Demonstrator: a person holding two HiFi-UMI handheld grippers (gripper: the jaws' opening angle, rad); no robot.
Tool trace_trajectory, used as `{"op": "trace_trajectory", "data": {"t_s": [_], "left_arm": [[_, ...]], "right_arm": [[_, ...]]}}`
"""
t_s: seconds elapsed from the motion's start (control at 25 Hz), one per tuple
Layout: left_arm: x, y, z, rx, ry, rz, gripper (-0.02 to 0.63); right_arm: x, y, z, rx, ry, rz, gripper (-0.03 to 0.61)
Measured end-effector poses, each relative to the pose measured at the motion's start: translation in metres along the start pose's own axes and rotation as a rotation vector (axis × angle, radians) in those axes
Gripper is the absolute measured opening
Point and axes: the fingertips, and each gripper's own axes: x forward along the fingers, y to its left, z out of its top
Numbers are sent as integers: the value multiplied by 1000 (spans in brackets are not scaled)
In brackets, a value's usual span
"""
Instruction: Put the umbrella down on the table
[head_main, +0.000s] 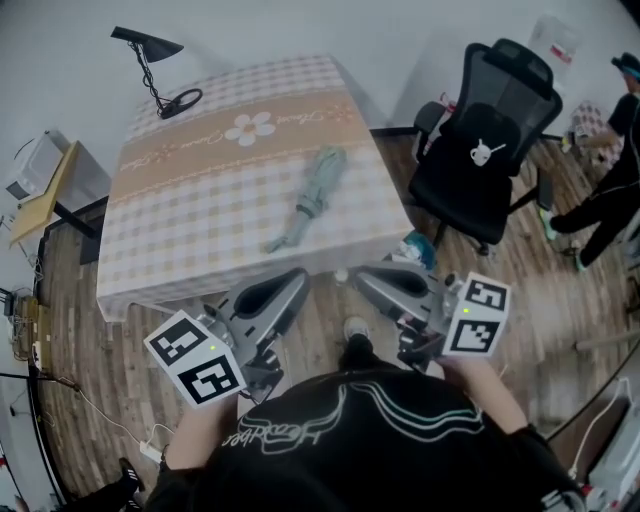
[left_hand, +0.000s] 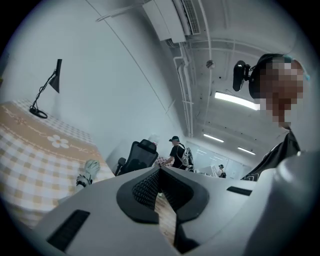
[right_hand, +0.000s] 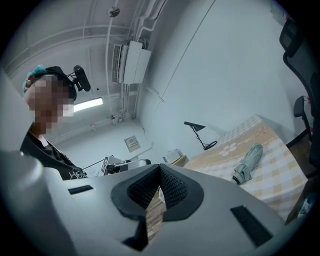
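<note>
A folded grey-green fabric umbrella (head_main: 308, 198) is seen lying flat on a rectangular table (head_main: 200, 210) covered with a beige and white checked cloth bearing a daisy print. The umbrella is set slantwise on the right part of the tabletop, its handle end turned towards the near edge. It is touched by neither gripper and lies well apart from both sets of fingers, beyond their tips and roughly between the lines along which they point.

The grey left gripper (head_main: 293, 282) is held on the near side of the table edge, over the wooden plank floor (head_main: 330, 300). Its jaws are brought fully together at the tips and nothing is held between them. The grey right gripper (head_main: 366, 276) is held beside it, likewise off the table, with its jaws closed tip to tip and empty.

In the left gripper view the umbrella (left_hand: 86, 172) appears to the left of the closed fingertips (left_hand: 150, 182); in the right gripper view it (right_hand: 247, 164) appears to their right.

A black desk lamp (head_main: 150, 62) stands at the far corner of the table, and a black mesh office chair (head_main: 495, 140) is placed beyond the right gripper.
</note>
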Motion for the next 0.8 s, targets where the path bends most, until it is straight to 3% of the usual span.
{"op": "trace_trajectory", "data": {"t_s": [0.8], "left_arm": [[-17, -9, -14, 43, 18, 35, -3]], "right_arm": [[1, 21, -15, -20, 28, 15, 11]]}}
